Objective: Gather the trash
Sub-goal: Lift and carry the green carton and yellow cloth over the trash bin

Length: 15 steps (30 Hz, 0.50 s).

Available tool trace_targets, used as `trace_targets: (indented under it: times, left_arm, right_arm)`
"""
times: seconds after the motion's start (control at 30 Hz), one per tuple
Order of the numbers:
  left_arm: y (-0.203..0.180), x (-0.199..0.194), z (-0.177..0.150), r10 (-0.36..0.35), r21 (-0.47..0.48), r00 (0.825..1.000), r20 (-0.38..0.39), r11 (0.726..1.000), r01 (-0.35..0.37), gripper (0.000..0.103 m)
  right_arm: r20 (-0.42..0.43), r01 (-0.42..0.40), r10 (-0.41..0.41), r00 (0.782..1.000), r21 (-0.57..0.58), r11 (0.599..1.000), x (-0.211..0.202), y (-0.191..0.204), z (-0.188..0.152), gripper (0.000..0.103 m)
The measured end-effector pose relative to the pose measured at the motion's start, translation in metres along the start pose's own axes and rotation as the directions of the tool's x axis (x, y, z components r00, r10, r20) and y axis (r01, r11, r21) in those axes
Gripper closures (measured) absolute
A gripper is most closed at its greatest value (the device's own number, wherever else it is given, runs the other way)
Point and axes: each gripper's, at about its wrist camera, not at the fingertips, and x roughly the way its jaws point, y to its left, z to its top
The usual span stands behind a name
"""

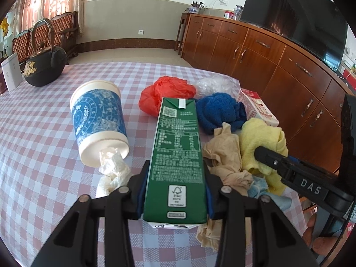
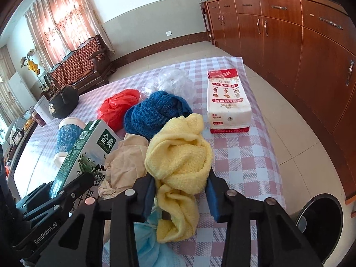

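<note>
Pink-and-white checked cloth covers the table (image 1: 44,133), with a long wooden cabinet (image 1: 255,51) along the wall beyond it and a dark television (image 1: 296,20) on top.

The left gripper (image 1: 175,191) is clamped on a green milk carton (image 1: 178,155), its blue pads pressed against the carton's two long sides near the end closest to the camera; the carton points away along the fingers. Just left of the green milk carton a blue-patterned paper cup (image 1: 100,120) lies on its side, with crumpled white tissue (image 1: 113,171) spilling from its mouth. Beyond the carton's far end sits a red plastic bag (image 1: 164,93), with a clear plastic bag (image 1: 213,84) to its right. A blue cloth (image 1: 218,111) lies just right of the carton's far half, and crumpled beige paper (image 1: 224,153) touches the carton's right side.

The right gripper (image 2: 180,193) grips a yellow towel (image 2: 178,155), the bunched fabric squeezed between both pads; this towel sits right of the carton, past the beige paper. A light blue face mask (image 2: 146,240) lies under the towel's near end. A red-and-white package (image 2: 227,100) lies flat further right of the carton, beyond the towel. A black teapot (image 1: 44,66) stands well off to the carton's far left. A dark bin (image 2: 320,222) stands on the floor beside the table.
</note>
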Motion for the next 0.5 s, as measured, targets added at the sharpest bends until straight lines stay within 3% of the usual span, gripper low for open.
trace_targets:
  times: [0.5]
  left_arm:
    - [0.001, -0.043, -0.005, -0.026, -0.001, 0.997, 0.075, 1.000, 0.026, 0.062]
  right_arm:
    - [0.081, -0.018, 0.018, 0.997, -0.006, 1.000, -0.062, -0.001, -0.013, 0.061]
